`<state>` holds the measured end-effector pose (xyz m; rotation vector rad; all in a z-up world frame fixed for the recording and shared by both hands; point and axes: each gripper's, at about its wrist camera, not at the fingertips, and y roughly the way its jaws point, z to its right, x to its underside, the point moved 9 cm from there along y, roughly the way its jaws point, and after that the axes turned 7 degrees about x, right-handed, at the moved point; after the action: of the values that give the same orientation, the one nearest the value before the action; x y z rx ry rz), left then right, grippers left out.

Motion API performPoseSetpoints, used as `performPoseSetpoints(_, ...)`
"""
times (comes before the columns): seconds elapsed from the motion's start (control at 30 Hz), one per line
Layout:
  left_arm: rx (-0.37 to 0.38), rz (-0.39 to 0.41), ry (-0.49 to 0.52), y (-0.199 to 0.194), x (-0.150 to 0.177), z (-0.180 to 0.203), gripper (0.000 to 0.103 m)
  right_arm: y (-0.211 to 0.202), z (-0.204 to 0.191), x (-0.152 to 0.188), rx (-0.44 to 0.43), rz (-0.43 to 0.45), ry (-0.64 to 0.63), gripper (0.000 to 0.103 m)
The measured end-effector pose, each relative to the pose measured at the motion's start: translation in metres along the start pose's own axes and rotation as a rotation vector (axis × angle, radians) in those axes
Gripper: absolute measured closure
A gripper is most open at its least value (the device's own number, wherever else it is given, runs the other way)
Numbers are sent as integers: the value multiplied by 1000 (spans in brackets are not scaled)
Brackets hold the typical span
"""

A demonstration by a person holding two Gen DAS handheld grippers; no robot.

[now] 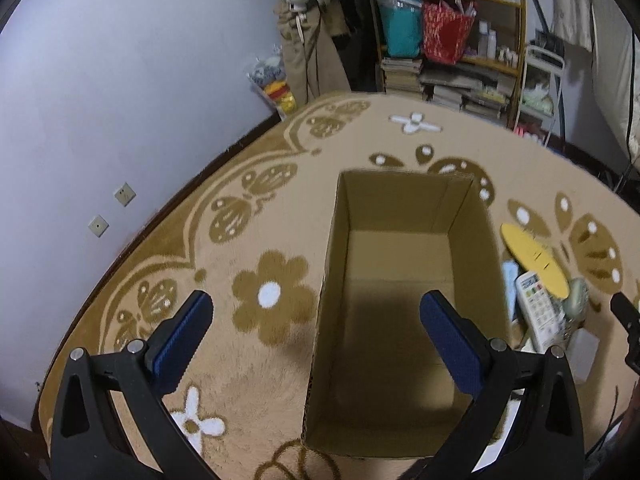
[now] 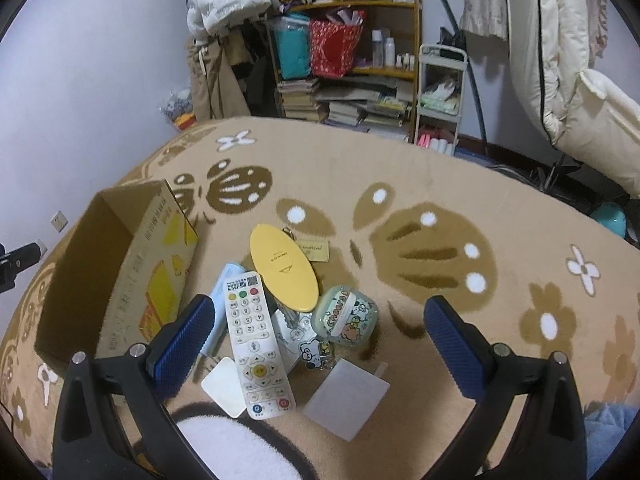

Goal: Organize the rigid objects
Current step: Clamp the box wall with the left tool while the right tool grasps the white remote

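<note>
Cardboard box (image 1: 394, 316) open on patterned carpet (image 1: 248, 344); left gripper (image 1: 316, 316) above it, jaws apart, holding nothing; right gripper (image 2: 320, 320) over pile beside box, jaws apart, holding nothing; white remote (image 2: 256, 344), yellow oval case (image 2: 284, 268), green tin (image 2: 344, 316) lettered "Cheers", white cards (image 2: 346, 398) touching or overlapping; shelf (image 2: 360, 4) box reads "40".

Left gripper (image 1: 316, 312) showing black plastic arms with triangular cut-outs, round silver screws sitting at the joints, ribbed blue rubber finger pads (image 1: 182, 342), right gripper (image 2: 318, 314) sharing identical black arms, silver screws, blue pads (image 2: 454, 346)
</note>
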<state>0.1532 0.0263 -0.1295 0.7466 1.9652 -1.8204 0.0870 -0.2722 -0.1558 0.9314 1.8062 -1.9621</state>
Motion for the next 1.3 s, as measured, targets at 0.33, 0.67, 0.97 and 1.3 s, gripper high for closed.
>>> performPoseSetpoints(0.33,57,-123,-36,40,14,1,6,40,-32,8,-53,-56,-73,0)
performPoseSetpoints(0.67,55,-306,-5,61,54,1,64,63,-51,35,-63,-102,-137,2)
performPoseSetpoints(0.97,11,-366,6,67,64,-8,92,71,-54,43,-79,-132,-131,17)
performPoseSetpoints(1.3,-3,-366,-3,67,63,-10,90,67,-57,40,-97,-118,-134,37)
